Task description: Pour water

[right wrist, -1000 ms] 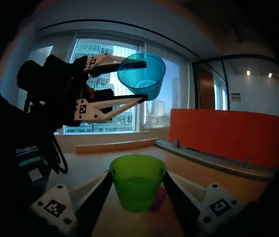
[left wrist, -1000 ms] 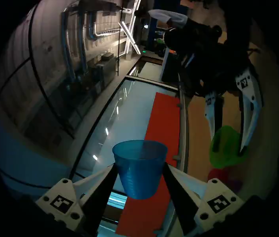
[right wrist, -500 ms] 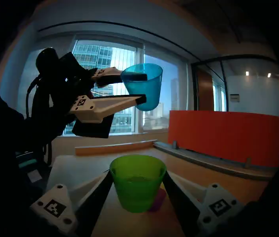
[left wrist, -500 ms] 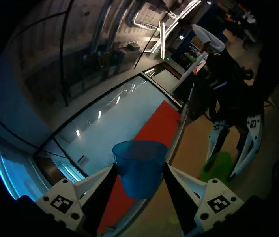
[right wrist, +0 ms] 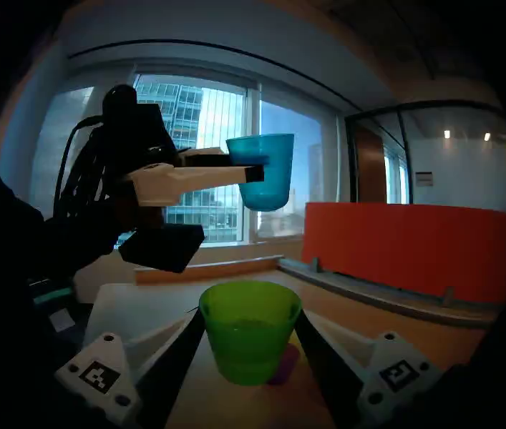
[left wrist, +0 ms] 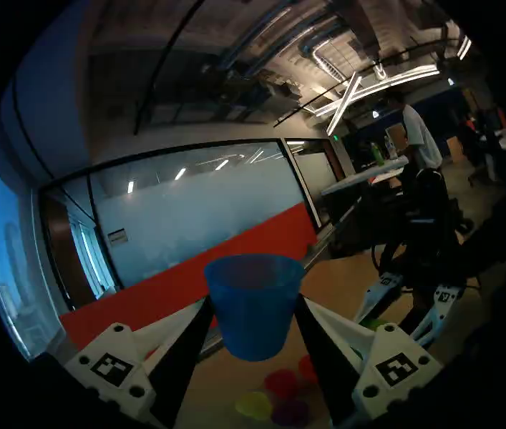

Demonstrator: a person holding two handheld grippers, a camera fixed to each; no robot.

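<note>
1. The wooden surface (right wrist: 367, 307) runs out ahead of both tools. In the left gripper view it (left wrist: 338, 275) lies below the raised cup.
2. An orange partition (right wrist: 424, 243) stands along the far edge of the surface. The left gripper view shows it (left wrist: 181, 286) too, under a glass wall.
3. The left tongs (left wrist: 254, 318) are clenched on the blue cup, one finger pressing each side. In the right gripper view they (right wrist: 253, 166) reach in from the left, high in front of the window (right wrist: 195, 186).
4. The right tongs (right wrist: 250, 325) grasp the green cup, fingers tight against both of its sides. They (left wrist: 399, 322) show farther off in the left gripper view, low at the right.
5. The blue cup (left wrist: 254, 300) is held upright in the air. It (right wrist: 261, 171) is well above the green cup and slightly beyond it.
6. The green cup (right wrist: 250, 336) stands upright, low at the surface. Whether its base touches cannot be told.
7. Small red (left wrist: 281, 381), yellow (left wrist: 253, 406) and purple (left wrist: 292, 413) pieces lie close together on the surface beneath the blue cup.
</note>
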